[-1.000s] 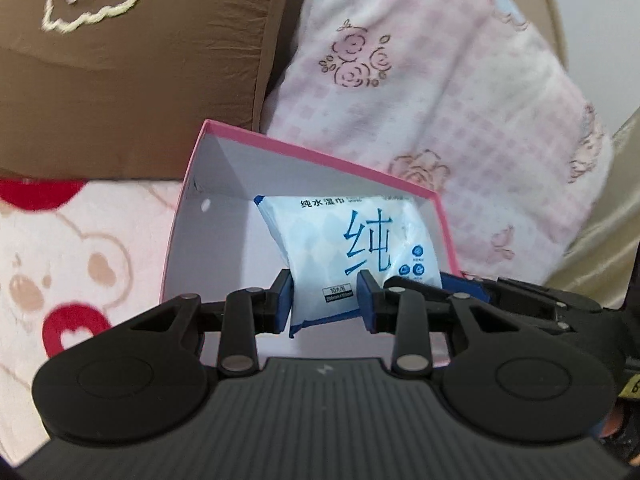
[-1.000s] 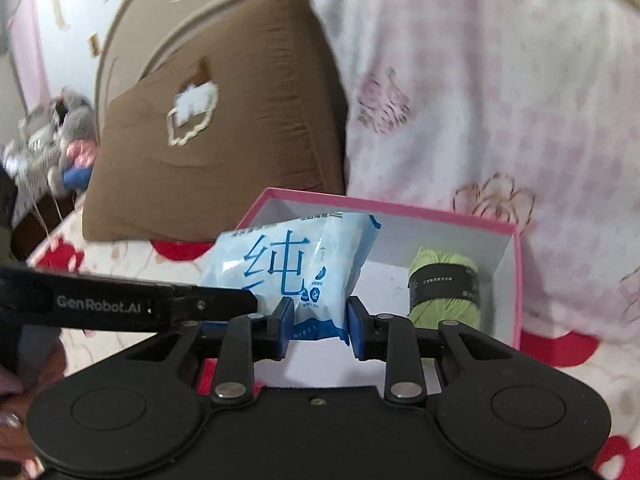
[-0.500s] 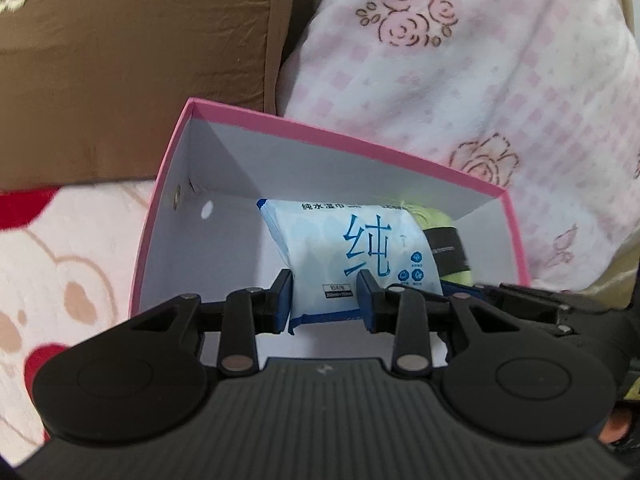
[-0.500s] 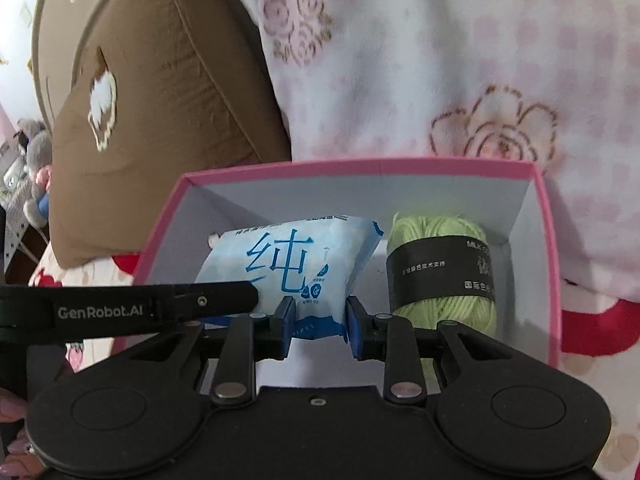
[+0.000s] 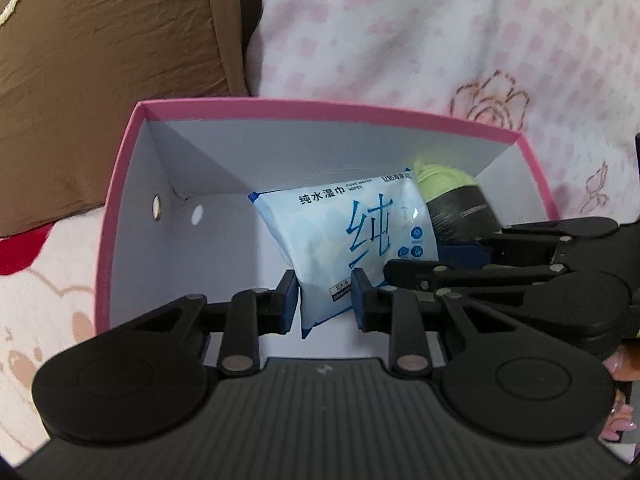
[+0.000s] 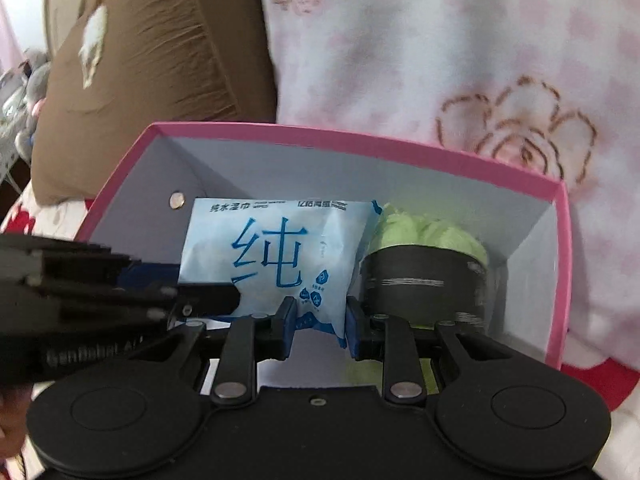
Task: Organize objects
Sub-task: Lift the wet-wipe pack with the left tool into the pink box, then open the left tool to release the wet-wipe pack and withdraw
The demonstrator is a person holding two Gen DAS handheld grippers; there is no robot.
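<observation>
Wipes packet (image 5: pixel 352 236) pinched by both grippers' fingers (image 5: pixel 286 300), low in pink box (image 5: pixel 120 184); settle it beside green yarn (image 6: pixel 432 236) before letting go.

Left gripper (image 5: pixel 325 300) and right gripper (image 6: pixel 320 326) are pitched steeply downward, side by side; fingers of both are clamped on the same packet.

The pink box (image 5: pixel 120 208) is bare on its left half; green yarn (image 6: pixel 432 236) fills its right corner.
</observation>
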